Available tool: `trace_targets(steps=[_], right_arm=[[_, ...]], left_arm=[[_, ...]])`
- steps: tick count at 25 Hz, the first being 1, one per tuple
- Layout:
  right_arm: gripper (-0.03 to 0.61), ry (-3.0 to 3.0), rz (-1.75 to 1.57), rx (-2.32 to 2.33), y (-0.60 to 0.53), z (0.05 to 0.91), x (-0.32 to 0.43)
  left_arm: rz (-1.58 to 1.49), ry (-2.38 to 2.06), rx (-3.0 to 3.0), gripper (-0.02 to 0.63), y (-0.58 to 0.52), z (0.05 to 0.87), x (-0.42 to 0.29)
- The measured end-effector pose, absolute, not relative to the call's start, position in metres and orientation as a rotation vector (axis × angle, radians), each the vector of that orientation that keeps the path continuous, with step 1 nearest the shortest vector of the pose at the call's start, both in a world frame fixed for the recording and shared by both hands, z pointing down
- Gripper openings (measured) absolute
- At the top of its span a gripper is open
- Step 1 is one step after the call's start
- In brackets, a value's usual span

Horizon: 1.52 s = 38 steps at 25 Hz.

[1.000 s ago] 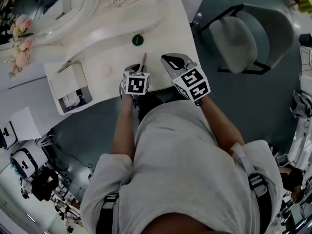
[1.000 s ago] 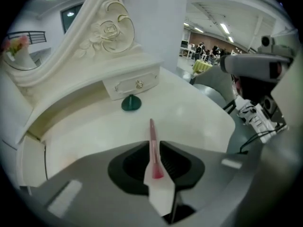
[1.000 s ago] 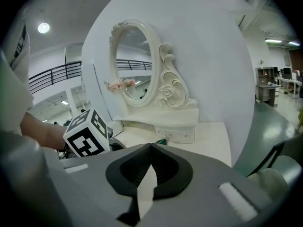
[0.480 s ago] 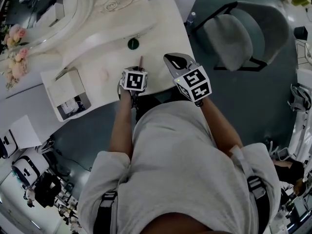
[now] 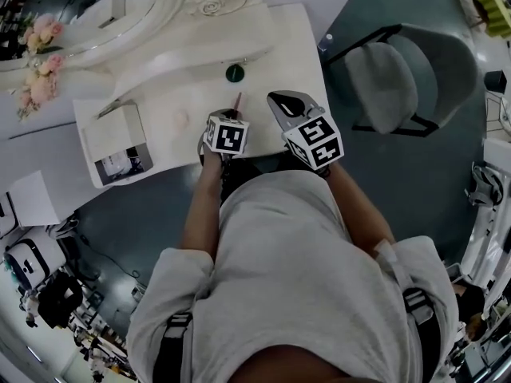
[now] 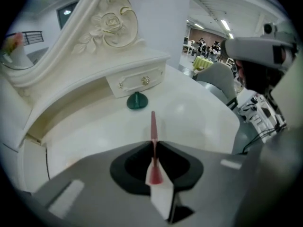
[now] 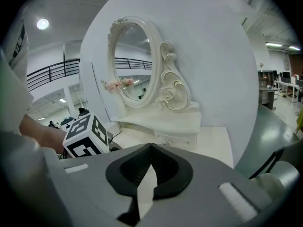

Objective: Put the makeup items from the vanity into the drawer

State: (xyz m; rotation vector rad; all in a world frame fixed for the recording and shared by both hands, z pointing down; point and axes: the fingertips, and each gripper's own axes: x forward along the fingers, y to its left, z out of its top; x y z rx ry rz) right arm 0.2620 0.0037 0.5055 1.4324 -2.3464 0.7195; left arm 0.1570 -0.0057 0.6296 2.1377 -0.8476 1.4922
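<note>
Left gripper (image 6: 153,144) just closed on pink pencil (image 6: 153,126) over white vanity (image 6: 201,119); right gripper (image 7: 151,146) closed.

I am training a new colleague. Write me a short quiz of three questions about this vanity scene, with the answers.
1. True or false: the right gripper has its jaws apart.
2. Where is the green item? A) on the vanity, in front of the small drawer; B) on the chair; C) in a gripper.
3. What does the left gripper hold?
Key: 1 false: they are shut, with nothing between them. 2 A. 3 a red pencil; the jaws have just been closing on it.
</note>
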Motion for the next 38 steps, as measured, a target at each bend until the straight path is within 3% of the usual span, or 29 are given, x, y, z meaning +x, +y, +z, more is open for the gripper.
trace_targets(steps=[28,38], right_arm=[[0.000,-2.557,0.493,0.810,-0.036,0.497,0.013],[0.000,-2.550,0.449,0.722,-0.051,0.494,-0.052]], left_arm=[[1.038,-1.488,1.998,0.044,-0.032,0.544,-0.022],[1.101,-1.499,2.016,0.045,-0.041,0.529,-0.097]])
